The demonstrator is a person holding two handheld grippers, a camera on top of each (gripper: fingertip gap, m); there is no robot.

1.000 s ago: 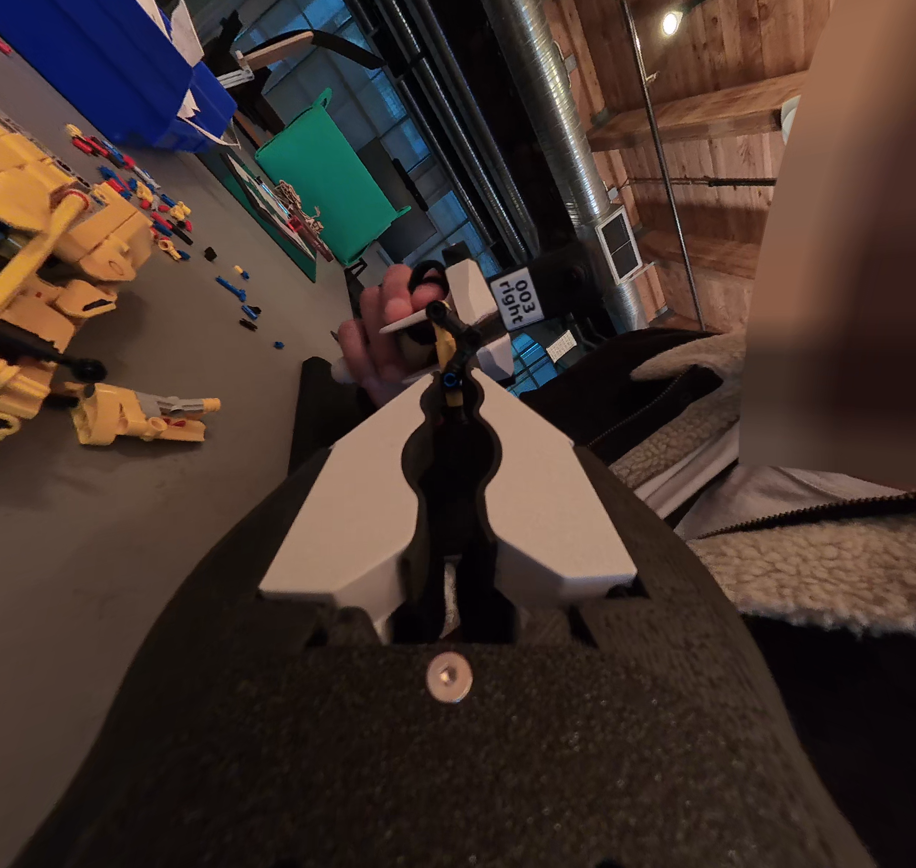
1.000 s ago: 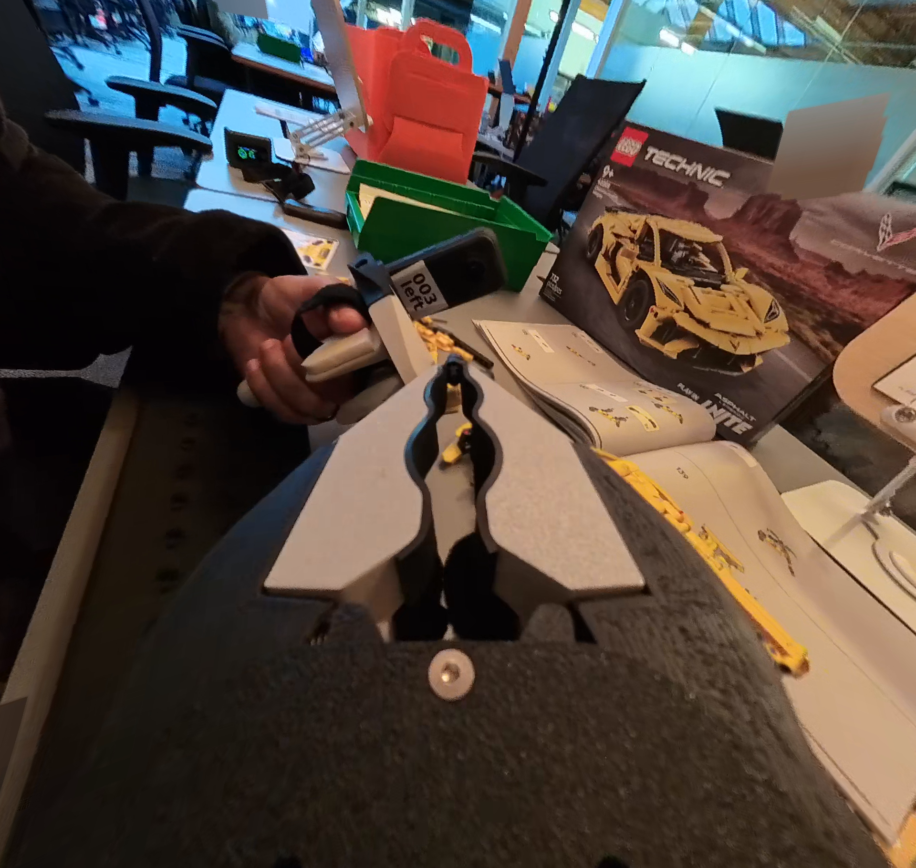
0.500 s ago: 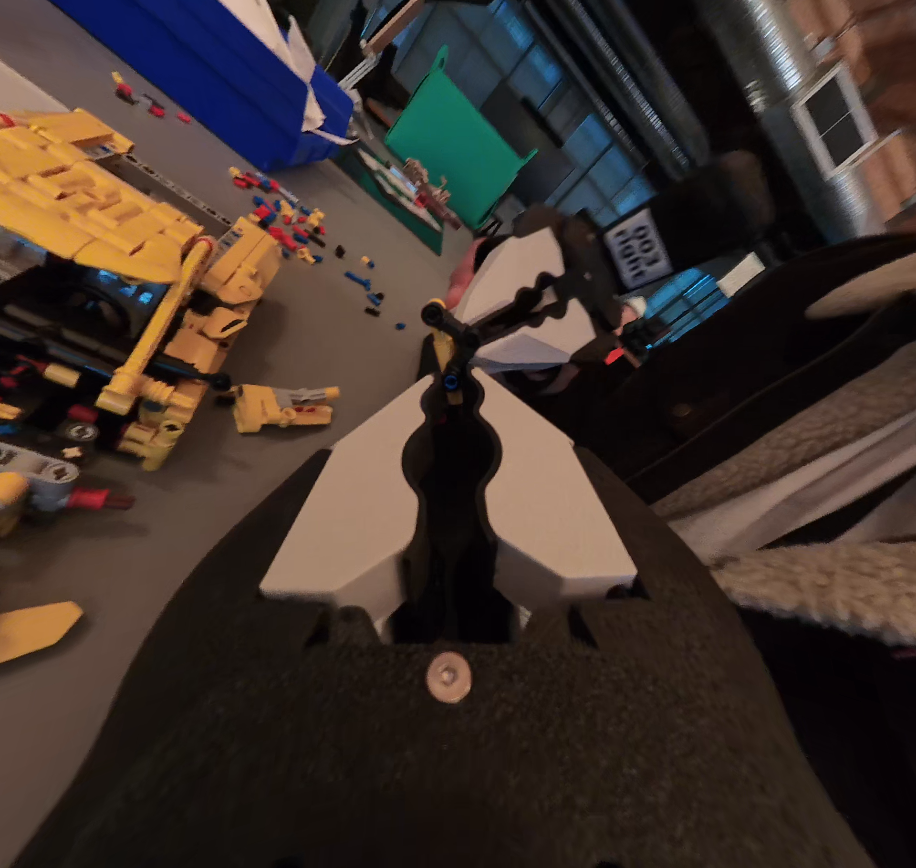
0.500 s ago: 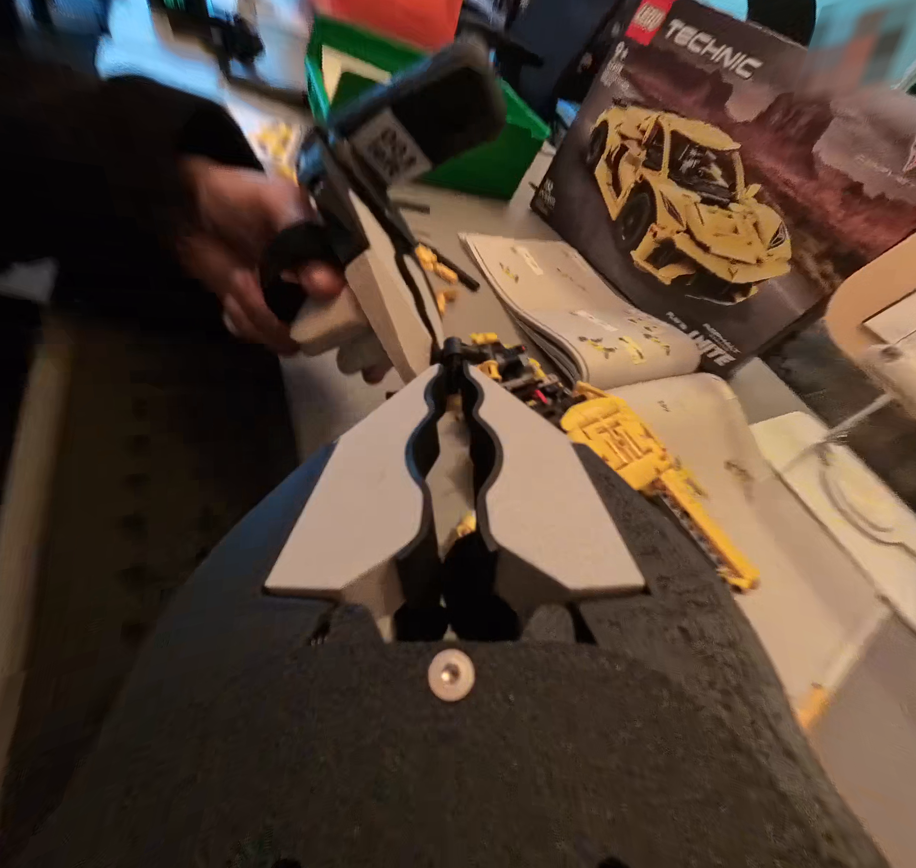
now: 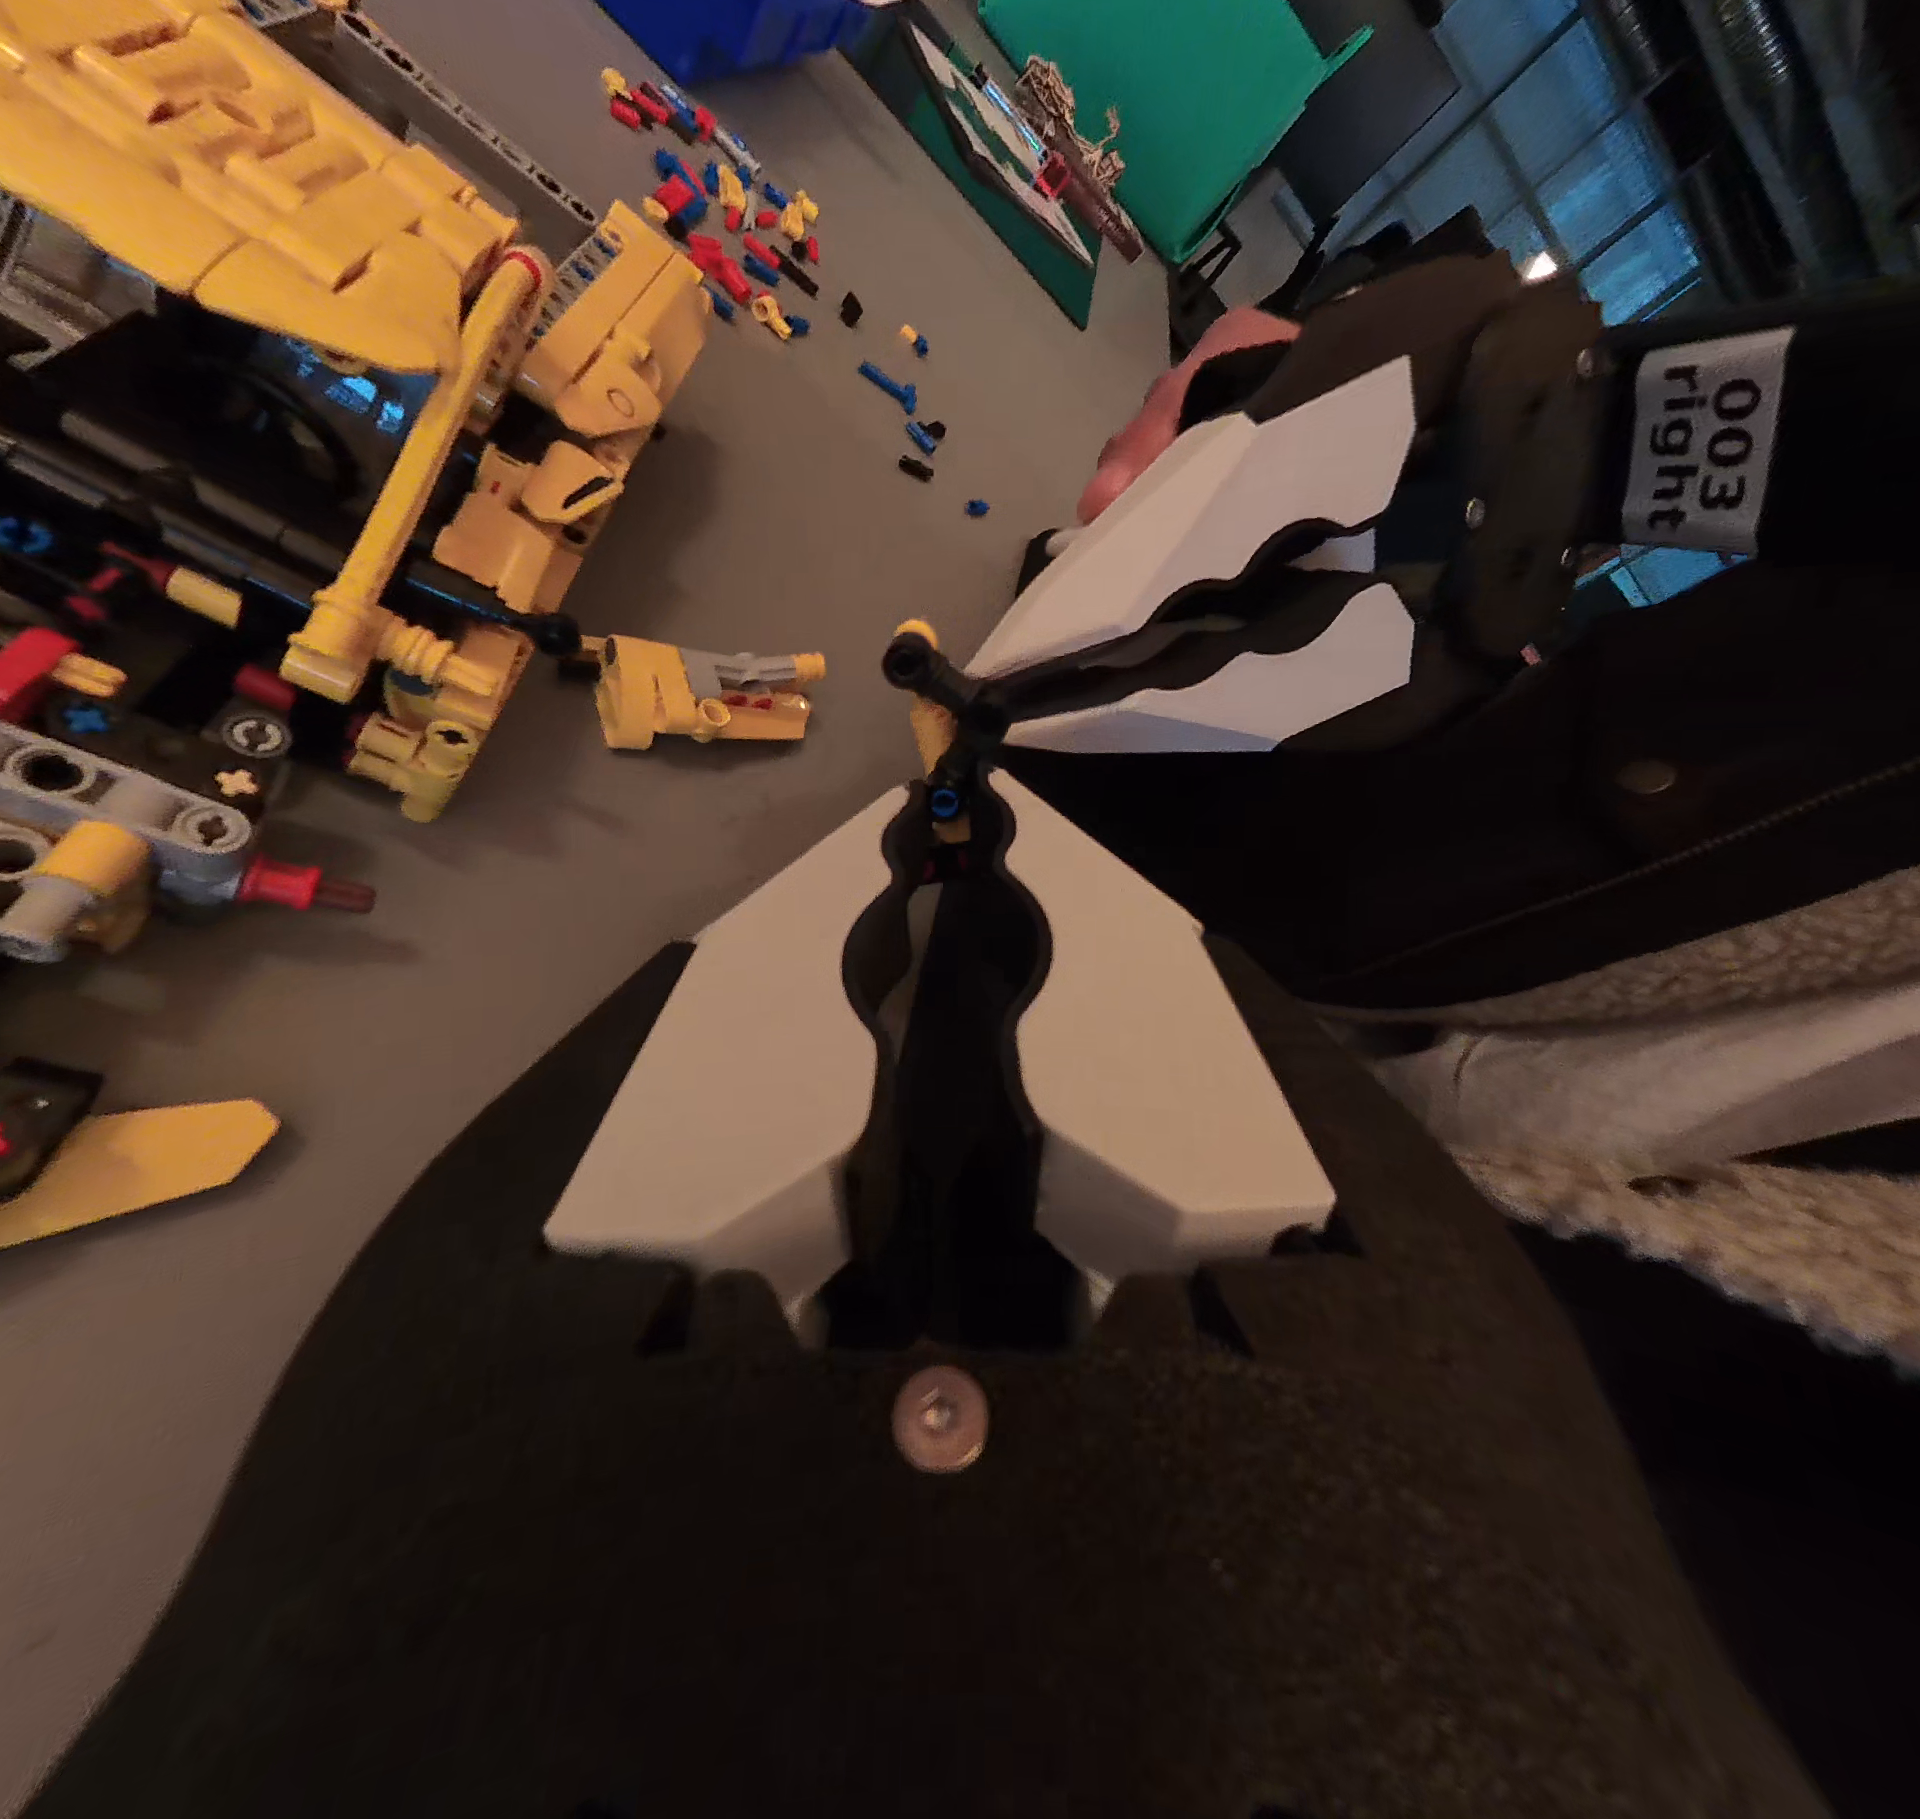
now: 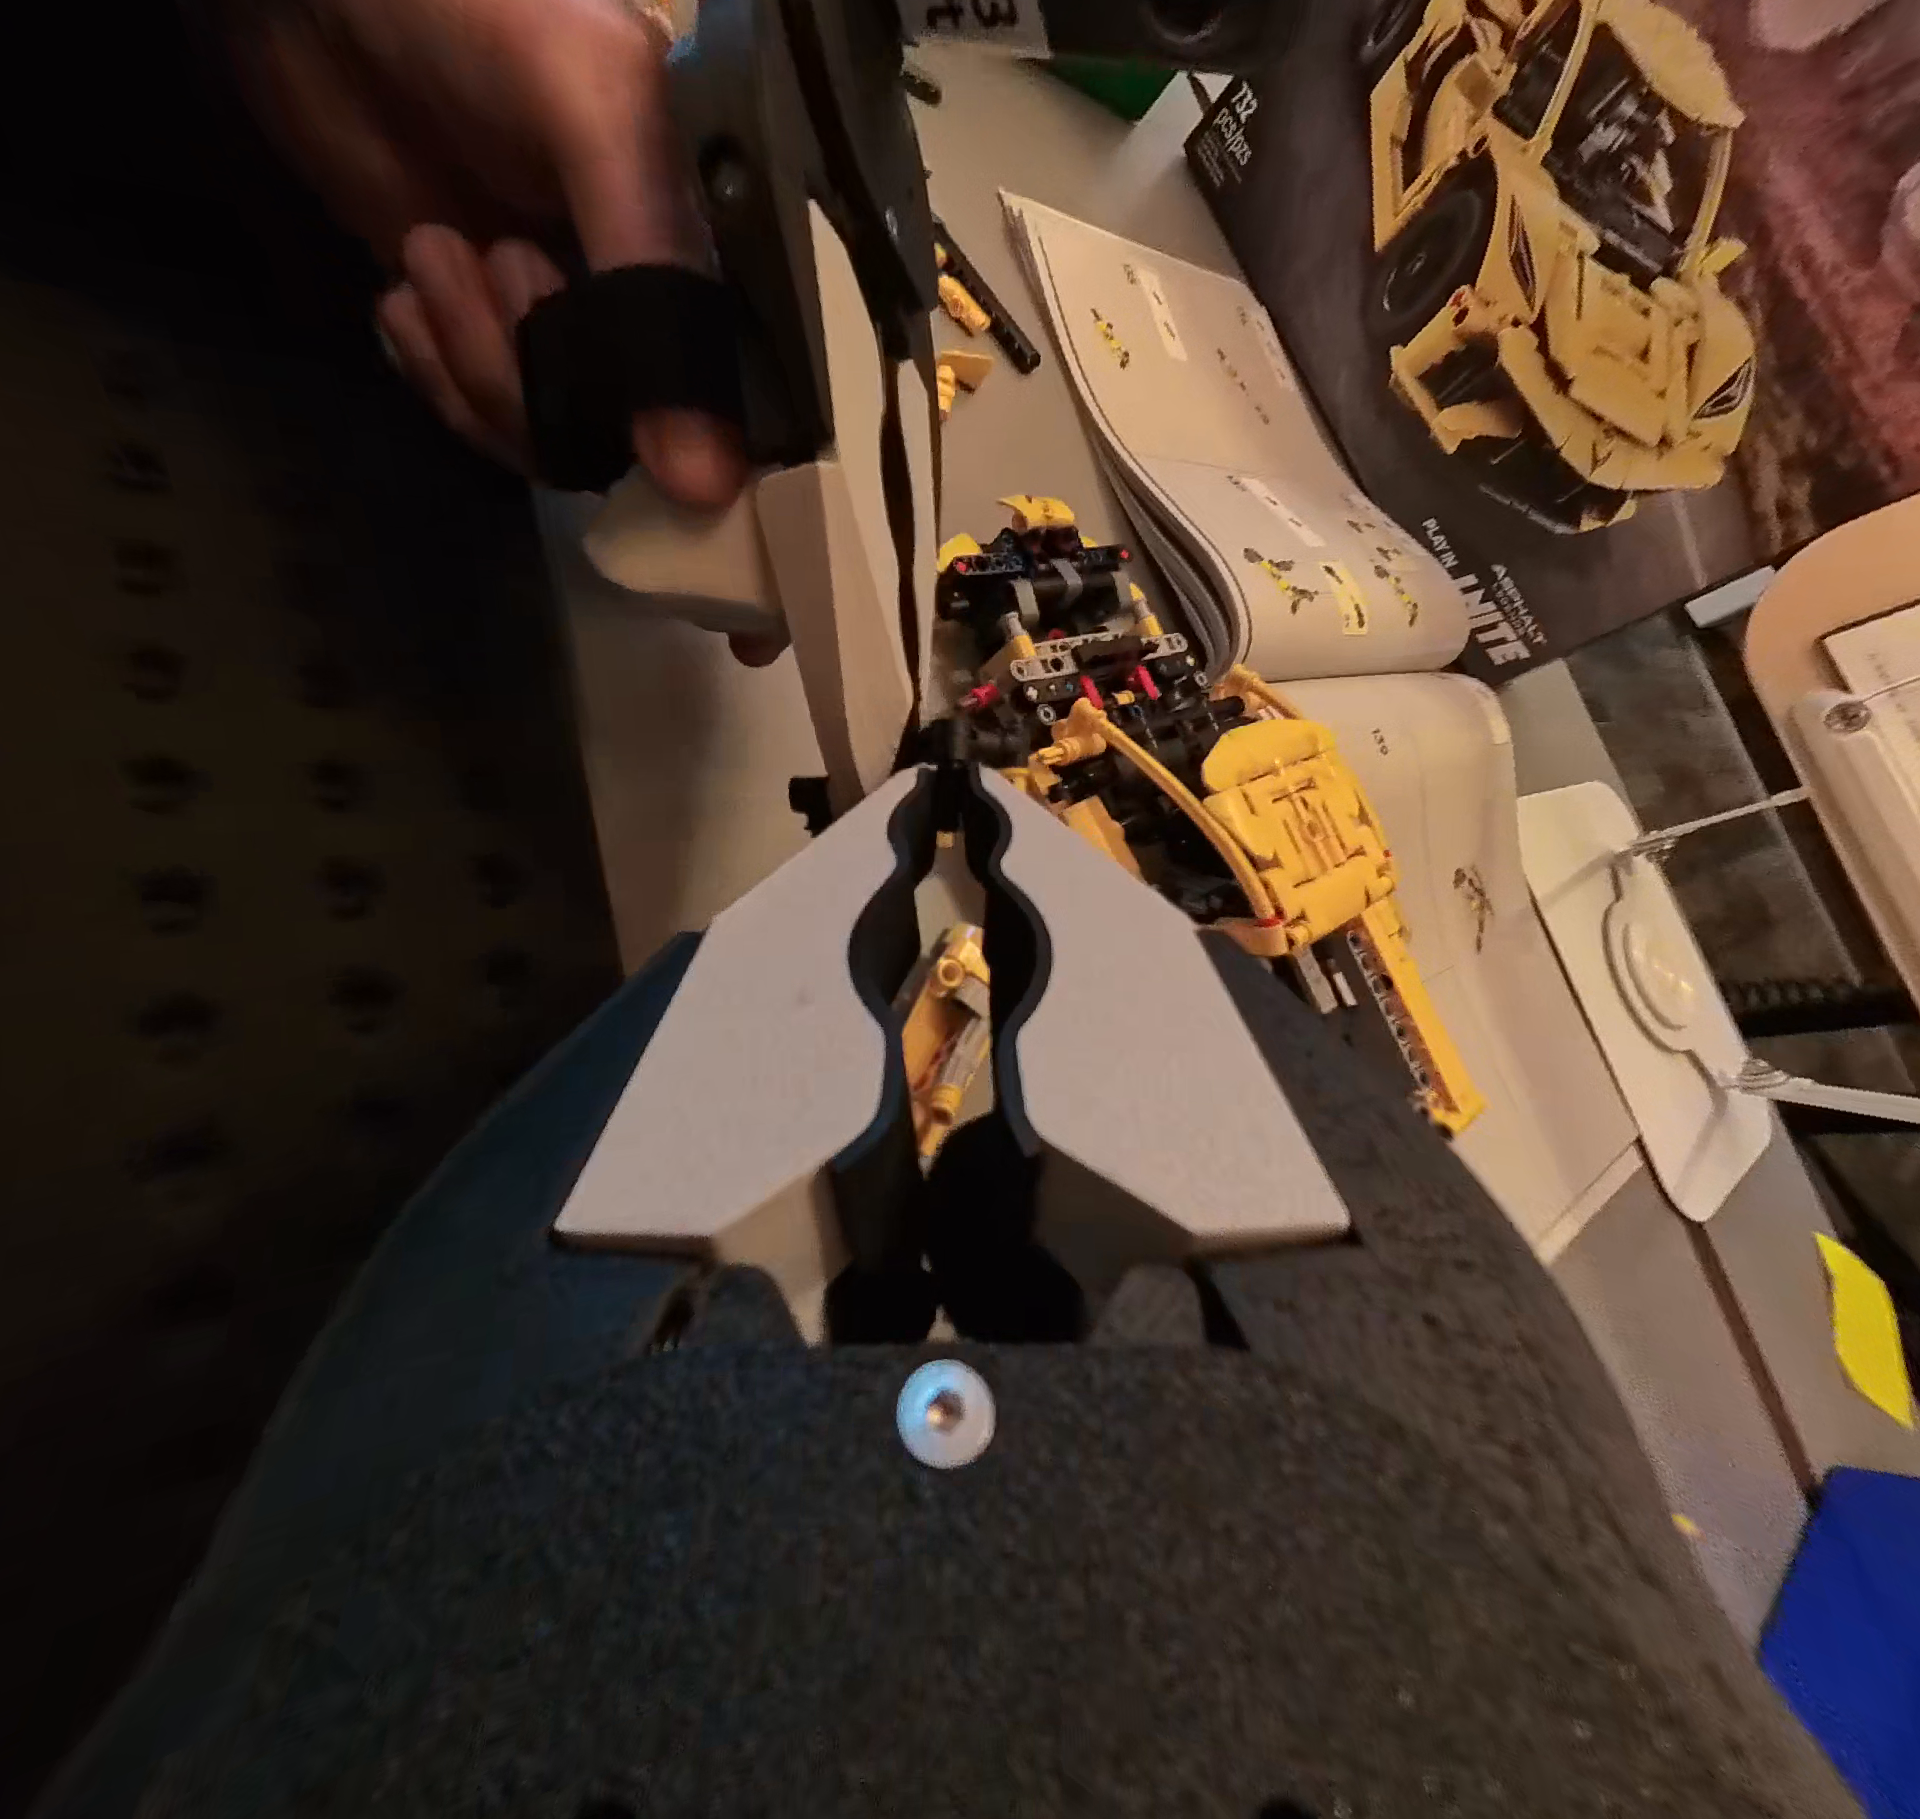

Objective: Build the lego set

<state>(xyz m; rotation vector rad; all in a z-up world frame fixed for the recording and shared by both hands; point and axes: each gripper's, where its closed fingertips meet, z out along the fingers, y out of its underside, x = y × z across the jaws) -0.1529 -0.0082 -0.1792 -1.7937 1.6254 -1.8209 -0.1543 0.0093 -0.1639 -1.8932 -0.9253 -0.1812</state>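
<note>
Now you have swung both grippers down over the table — left gripper (image 5: 940, 803) and right gripper (image 5: 982, 704) each pinch the small black-and-yellow lego sub-assembly (image 5: 930, 704), with the half-built yellow lego car (image 5: 343, 242) at ten o'clock, likely its destination.

Mostly plastic and paper on your table, all fairly matt.

Your yellow car model (image 5: 312, 242) is smooth, slightly shiny plastic, on a flat matt grey tabletop (image 5: 312, 1042). The instruction booklet (image 6: 1247, 439) is thin paper, the set box (image 6: 1610, 211) printed cardboard. Your jacket lining (image 5: 1662, 1198) looks like nubbly fleece. Each gripper mount (image 6: 935, 1613) is rough, grainy black.
</note>
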